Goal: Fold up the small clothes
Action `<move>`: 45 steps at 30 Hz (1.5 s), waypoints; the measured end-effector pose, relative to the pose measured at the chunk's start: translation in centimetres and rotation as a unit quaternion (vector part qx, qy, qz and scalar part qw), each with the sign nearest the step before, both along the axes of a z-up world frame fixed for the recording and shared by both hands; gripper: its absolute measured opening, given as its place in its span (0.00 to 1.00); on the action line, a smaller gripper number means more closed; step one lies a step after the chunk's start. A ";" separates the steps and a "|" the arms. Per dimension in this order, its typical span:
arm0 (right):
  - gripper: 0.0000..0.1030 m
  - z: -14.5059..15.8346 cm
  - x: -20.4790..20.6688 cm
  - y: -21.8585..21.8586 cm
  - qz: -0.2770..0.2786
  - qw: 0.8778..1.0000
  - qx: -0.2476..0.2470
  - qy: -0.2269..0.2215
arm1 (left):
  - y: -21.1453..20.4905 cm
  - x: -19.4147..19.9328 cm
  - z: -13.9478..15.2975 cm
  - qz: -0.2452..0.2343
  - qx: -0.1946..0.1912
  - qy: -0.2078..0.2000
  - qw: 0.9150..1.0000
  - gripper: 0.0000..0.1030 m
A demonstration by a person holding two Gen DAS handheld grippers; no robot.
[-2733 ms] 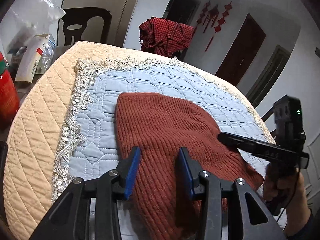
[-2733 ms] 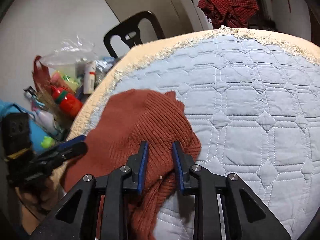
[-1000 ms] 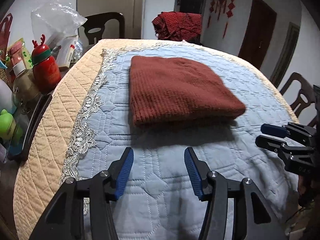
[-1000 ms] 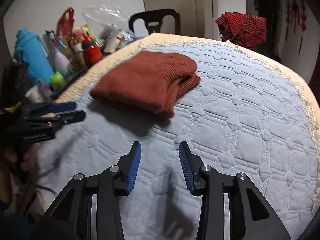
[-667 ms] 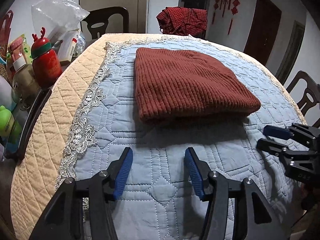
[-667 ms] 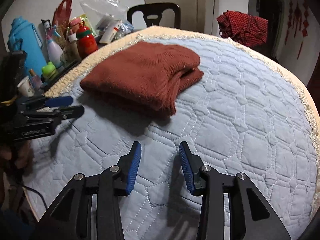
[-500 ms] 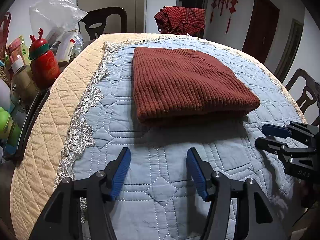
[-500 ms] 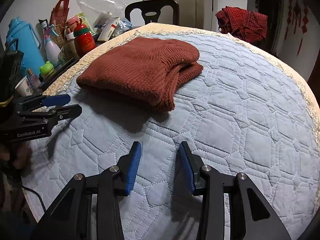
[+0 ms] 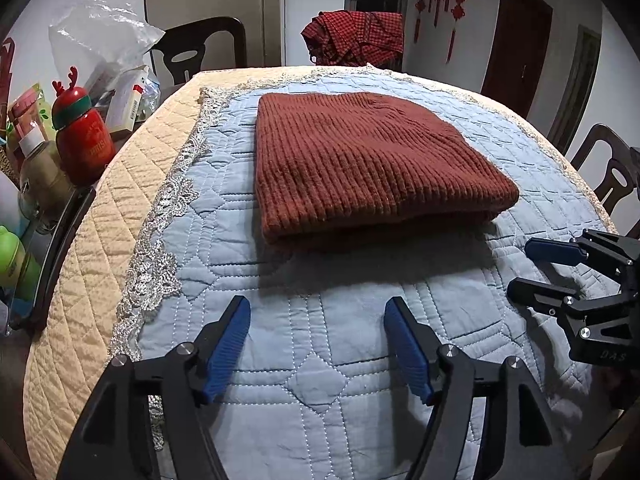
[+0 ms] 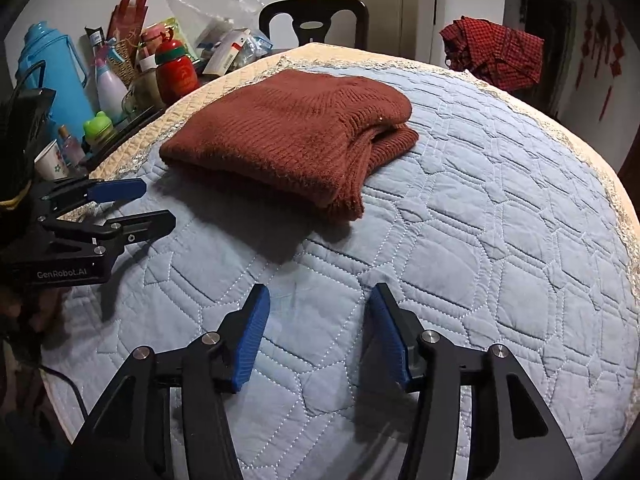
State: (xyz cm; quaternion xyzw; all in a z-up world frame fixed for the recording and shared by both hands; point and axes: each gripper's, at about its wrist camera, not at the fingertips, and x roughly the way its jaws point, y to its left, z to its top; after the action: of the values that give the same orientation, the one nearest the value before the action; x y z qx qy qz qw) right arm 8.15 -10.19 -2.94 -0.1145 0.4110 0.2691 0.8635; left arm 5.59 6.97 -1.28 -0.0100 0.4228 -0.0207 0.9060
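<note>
A rust-brown ribbed knit garment (image 9: 360, 164) lies folded into a neat rectangle on the blue quilted cover (image 9: 320, 340); the right wrist view shows the same garment (image 10: 292, 136), its stacked edges facing right. My left gripper (image 9: 316, 308) hovers over bare quilt on the near side of the garment, jaws opening, nothing between them. My right gripper (image 10: 318, 296) also hangs over bare quilt short of the garment, jaws opening and empty. Each gripper appears in the other's view, the right gripper (image 9: 520, 268) at the right edge and the left gripper (image 10: 156, 204) at the left edge.
A red deer-topped bottle (image 9: 82, 136), plastic bags, boxes and a blue flask (image 10: 56, 76) crowd the table's left side. A red plaid cloth (image 9: 356, 38) drapes a far chair. Dark chairs (image 9: 612, 172) stand around the table. Beige quilt and lace trim (image 9: 160, 240) border the blue cover.
Both grippers have let go of the brown garment and backed off; it lies folded flat. Over the last second both pairs of jaws have spread wider.
</note>
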 end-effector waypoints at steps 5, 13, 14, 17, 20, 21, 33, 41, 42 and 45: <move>0.52 0.0 0.0 0.1 0.000 1.000 -0.001 -0.001 | -0.1 -0.1 0.0 0.001 0.001 0.000 1.000 0.71; 0.52 0.0 0.0 0.2 0.000 1.000 0.001 0.000 | -0.1 -0.1 0.0 0.001 0.002 0.000 1.000 0.72; 0.52 0.0 0.0 0.2 0.000 1.000 0.001 0.001 | -0.1 -0.1 -0.1 0.001 0.003 0.000 1.000 0.72; 0.52 0.0 0.0 0.2 0.000 1.000 0.004 0.002 | 0.0 -0.1 -0.1 0.001 0.003 0.000 1.000 0.72; 0.52 0.0 0.1 0.1 0.001 1.000 0.007 0.004 | 0.0 -0.1 -0.1 0.001 0.004 0.000 1.000 0.72; 0.53 0.0 0.1 0.1 0.001 1.000 0.008 0.004 | 0.0 -0.1 -0.1 0.001 0.004 0.000 1.000 0.72; 0.53 0.0 0.1 0.0 0.001 1.000 0.009 0.005 | 0.0 -0.1 -0.1 0.001 0.003 0.000 1.000 0.73; 0.53 0.0 0.1 0.0 0.001 1.000 0.010 0.005 | 0.0 -0.1 -0.1 0.001 0.003 0.000 1.000 0.73; 0.53 0.0 0.1 0.1 0.001 1.000 0.010 0.005 | 0.0 -0.1 -0.1 0.001 0.003 0.000 1.000 0.73; 0.53 0.0 0.1 0.0 0.001 1.000 0.010 0.005 | 0.0 -0.1 -0.1 0.001 0.002 0.000 1.000 0.73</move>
State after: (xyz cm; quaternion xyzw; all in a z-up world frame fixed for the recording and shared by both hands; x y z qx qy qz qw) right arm 8.29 -10.15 -2.90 -0.1051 0.4126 0.2744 0.8622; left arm 5.53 6.95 -1.34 -0.0088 0.4229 -0.0192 0.9060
